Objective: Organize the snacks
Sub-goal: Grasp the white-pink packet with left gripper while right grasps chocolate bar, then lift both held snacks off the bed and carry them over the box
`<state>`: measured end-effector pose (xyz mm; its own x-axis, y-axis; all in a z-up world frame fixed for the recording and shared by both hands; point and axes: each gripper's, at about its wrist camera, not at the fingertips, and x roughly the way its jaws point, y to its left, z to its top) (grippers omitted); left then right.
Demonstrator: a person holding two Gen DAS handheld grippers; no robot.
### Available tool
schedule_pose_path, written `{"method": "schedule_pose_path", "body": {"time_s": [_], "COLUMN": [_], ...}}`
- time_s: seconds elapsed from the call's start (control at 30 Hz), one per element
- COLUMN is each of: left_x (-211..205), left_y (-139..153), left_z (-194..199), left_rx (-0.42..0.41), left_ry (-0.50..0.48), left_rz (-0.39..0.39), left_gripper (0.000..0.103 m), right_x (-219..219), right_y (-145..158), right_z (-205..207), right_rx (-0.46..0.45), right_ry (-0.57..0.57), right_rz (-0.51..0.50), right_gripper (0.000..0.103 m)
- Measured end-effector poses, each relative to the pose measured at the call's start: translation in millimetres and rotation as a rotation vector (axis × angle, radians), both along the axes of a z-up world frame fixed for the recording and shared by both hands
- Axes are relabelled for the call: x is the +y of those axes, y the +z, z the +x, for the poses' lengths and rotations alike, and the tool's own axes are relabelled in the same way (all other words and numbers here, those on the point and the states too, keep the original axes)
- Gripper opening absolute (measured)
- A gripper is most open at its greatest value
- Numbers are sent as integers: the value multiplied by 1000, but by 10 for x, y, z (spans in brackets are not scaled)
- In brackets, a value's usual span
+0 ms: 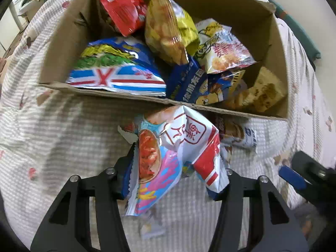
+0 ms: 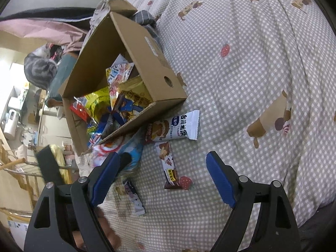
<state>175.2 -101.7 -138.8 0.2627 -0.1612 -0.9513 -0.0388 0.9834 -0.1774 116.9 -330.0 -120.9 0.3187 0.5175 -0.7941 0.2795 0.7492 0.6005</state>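
Note:
My left gripper (image 1: 178, 157) is shut on a crumpled white, red and pink snack bag (image 1: 178, 147), held above the checked bedspread just in front of the cardboard box (image 1: 126, 98). The box holds several snack bags, among them a blue flag-print bag (image 1: 117, 77) and a yellow bag (image 1: 168, 29). In the right wrist view my right gripper (image 2: 161, 157) stands open over the bedspread, with a brown chocolate bar (image 2: 170, 166) lying beneath it, untouched. A white bar pack (image 2: 176, 126) lies against the box (image 2: 147, 48). The held bag (image 2: 126, 149) shows blurred by the box corner.
A small sachet (image 2: 134, 197) lies on the checked bedspread (image 2: 252, 84) near my right gripper's left finger. A grey tabby cat (image 2: 40, 69) sits beyond the box. The bed edge drops off at the left toward furniture. A blue pad of the right gripper (image 1: 292, 176) shows at the right.

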Motion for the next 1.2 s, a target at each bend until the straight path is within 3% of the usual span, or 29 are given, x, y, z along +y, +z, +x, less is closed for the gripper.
{"method": "schedule_pose_path", "body": {"time_s": [0.17,0.33,0.5,0.7,0.8,0.93,1.2], "left_x": [144,510,847,1030,999,1005,1062], "left_y": [370,545,459,408,416,379,307], "left_z": [-110,-224,-364,-368,-392,-397,-383], "left_rx": [-28,-33,-35,-19,-28,-11,0], "left_ry": [-95,-109,-51,7,-4,7,27], "left_rz": [65,125,136,113,122,105,124], "left_gripper": [50,51,51,51,51,51,51], "right_x": [237,637,965,1124,1138,1081,1185], "right_y": [-95,-241,-340,-516,-528,-507,-337], "right_z": [47,127,187,204,211,193,45], "right_rx": [40,65,53,80,78,75,27], "right_ry": [101,245,351,390,398,385,423], "right_rz": [-70,-178,-294,-392,-417,-414,-354], "right_gripper": [87,85,72,55,45,20,19]}}
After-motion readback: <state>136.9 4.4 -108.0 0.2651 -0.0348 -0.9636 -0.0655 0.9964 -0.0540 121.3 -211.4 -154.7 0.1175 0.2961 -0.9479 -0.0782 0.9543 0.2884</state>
